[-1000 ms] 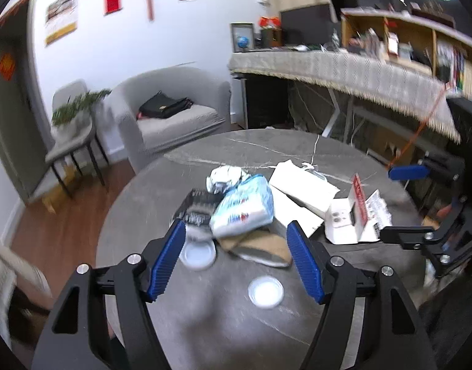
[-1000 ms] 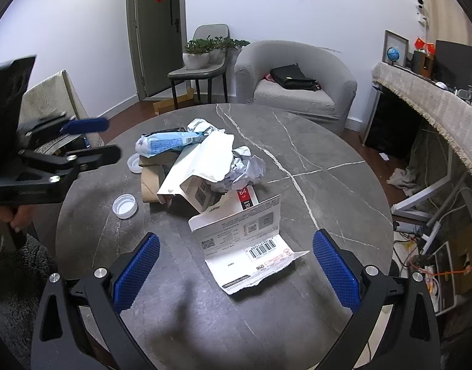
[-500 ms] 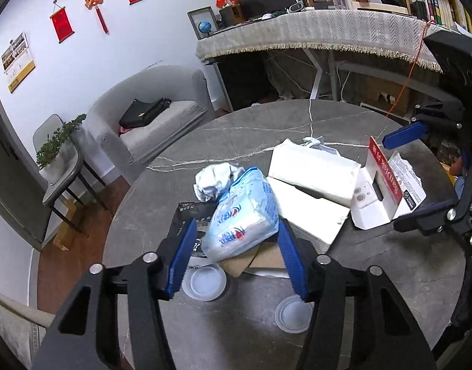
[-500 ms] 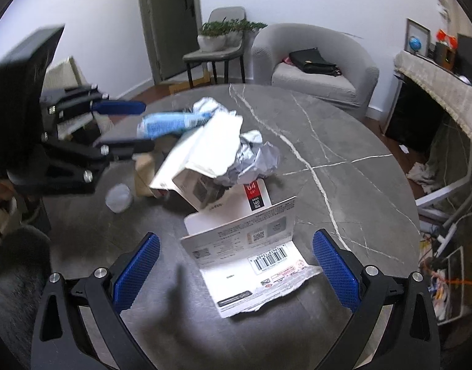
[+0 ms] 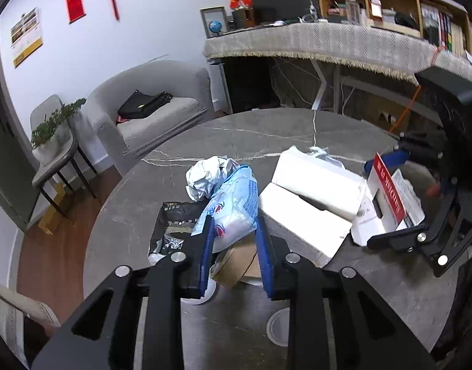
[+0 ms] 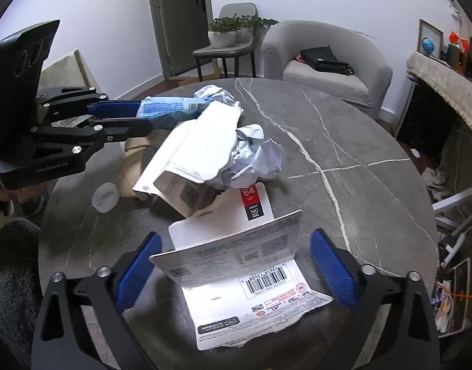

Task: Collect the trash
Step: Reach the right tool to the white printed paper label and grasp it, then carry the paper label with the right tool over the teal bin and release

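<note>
A pile of trash lies on the round grey marble table (image 6: 344, 141). My left gripper (image 5: 234, 231) is shut on a blue and white plastic packet (image 5: 233, 203); it also shows in the right wrist view (image 6: 171, 109), held at the pile's far left. Around it lie crumpled white paper (image 5: 208, 175), a black packet (image 5: 174, 225), a brown paper piece (image 5: 236, 262) and white mailer bags (image 5: 313, 191). My right gripper (image 6: 233, 268) is open, its fingers either side of a folded white card with a barcode (image 6: 251, 280).
Two white round lids (image 5: 277, 326) (image 6: 105, 197) lie on the table near the pile. A white box with a red label (image 5: 387, 197) stands at the pile's right. A grey armchair (image 6: 325, 58), a chair with plants (image 6: 233, 37) and a draped desk (image 5: 313, 43) stand beyond.
My left gripper has moved forward over the pile and closed its fingers on the blue and white packet. My right gripper has moved closer to the white card and stays open.
</note>
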